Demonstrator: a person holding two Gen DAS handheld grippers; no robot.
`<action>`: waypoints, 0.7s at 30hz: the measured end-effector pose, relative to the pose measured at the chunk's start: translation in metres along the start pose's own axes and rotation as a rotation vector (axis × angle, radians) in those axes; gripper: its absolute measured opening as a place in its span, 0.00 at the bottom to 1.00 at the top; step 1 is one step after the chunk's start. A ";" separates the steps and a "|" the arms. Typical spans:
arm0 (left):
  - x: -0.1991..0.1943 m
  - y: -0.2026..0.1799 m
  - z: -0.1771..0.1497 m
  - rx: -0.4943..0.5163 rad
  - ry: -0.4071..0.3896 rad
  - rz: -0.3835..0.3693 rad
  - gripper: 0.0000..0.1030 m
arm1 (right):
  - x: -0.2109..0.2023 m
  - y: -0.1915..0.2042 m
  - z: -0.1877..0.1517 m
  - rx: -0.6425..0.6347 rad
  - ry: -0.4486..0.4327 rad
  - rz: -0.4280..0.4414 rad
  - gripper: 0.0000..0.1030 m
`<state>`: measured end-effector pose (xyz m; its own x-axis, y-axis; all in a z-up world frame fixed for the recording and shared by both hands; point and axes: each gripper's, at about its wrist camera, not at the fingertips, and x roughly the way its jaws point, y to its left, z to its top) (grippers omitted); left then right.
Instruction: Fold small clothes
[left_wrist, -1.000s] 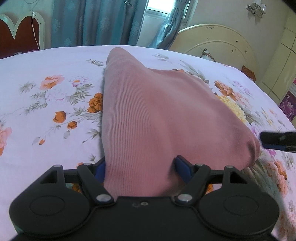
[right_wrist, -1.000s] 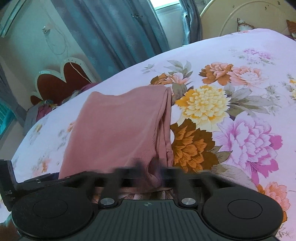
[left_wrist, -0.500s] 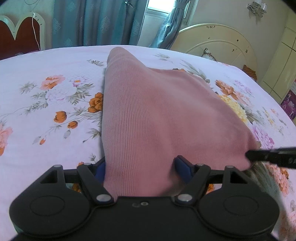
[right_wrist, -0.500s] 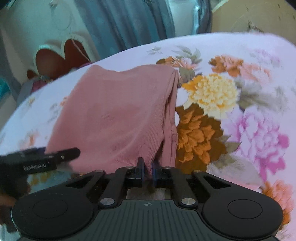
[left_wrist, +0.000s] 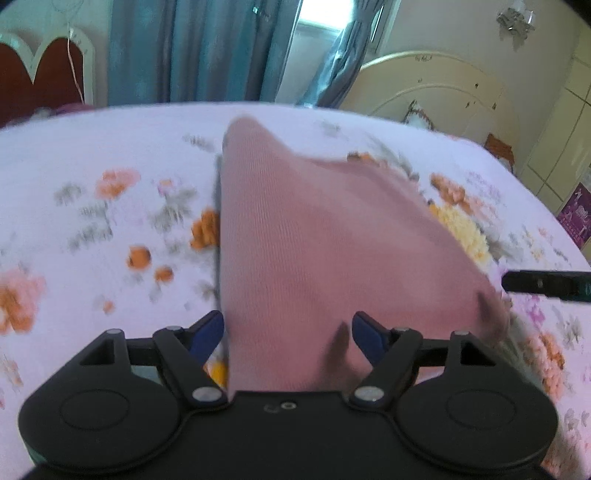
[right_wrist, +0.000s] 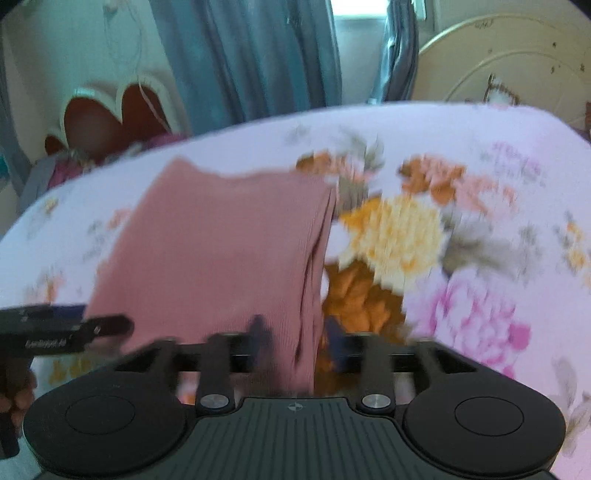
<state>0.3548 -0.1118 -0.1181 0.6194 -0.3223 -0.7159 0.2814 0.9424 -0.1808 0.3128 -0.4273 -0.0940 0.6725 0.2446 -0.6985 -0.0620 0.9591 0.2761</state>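
A folded pink ribbed garment (left_wrist: 314, 240) lies on the floral bed sheet (left_wrist: 92, 221). Its near end runs between the blue pads of my left gripper (left_wrist: 286, 334), which stands wide open; the right pad is clear of the cloth. In the right wrist view the garment (right_wrist: 221, 251) shows its layered right edge. My right gripper (right_wrist: 295, 334) straddles that edge at the near corner, its jaws opening and blurred, the pads off the cloth. A right gripper finger (left_wrist: 546, 282) shows at the garment's right corner. The left gripper (right_wrist: 74, 328) appears at the left.
The bed sheet (right_wrist: 480, 258) spreads wide on every side of the garment. A cream rounded headboard (left_wrist: 436, 92) stands behind the bed on the right, blue curtains (left_wrist: 184, 48) behind the middle, and a red heart-shaped panel (right_wrist: 110, 118) at the left. A hand (right_wrist: 14, 391) holds the left gripper.
Half a second ago the right gripper was shut on the garment's near right edge; now its jaws are apart. The right wrist view has rolled and blurred. The left gripper stays as it was.
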 end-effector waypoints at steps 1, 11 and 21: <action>-0.001 0.000 0.005 0.006 -0.008 0.003 0.75 | 0.004 -0.002 0.007 0.019 -0.007 0.004 0.48; 0.044 0.013 0.073 -0.017 -0.032 0.028 0.76 | 0.074 -0.018 0.067 0.195 -0.004 0.034 0.48; 0.106 0.048 0.108 -0.158 -0.030 -0.015 0.53 | 0.139 -0.031 0.090 0.255 0.025 0.010 0.34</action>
<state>0.5131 -0.1107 -0.1302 0.6382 -0.3370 -0.6922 0.1737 0.9389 -0.2970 0.4746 -0.4359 -0.1399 0.6543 0.2603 -0.7100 0.1217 0.8904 0.4386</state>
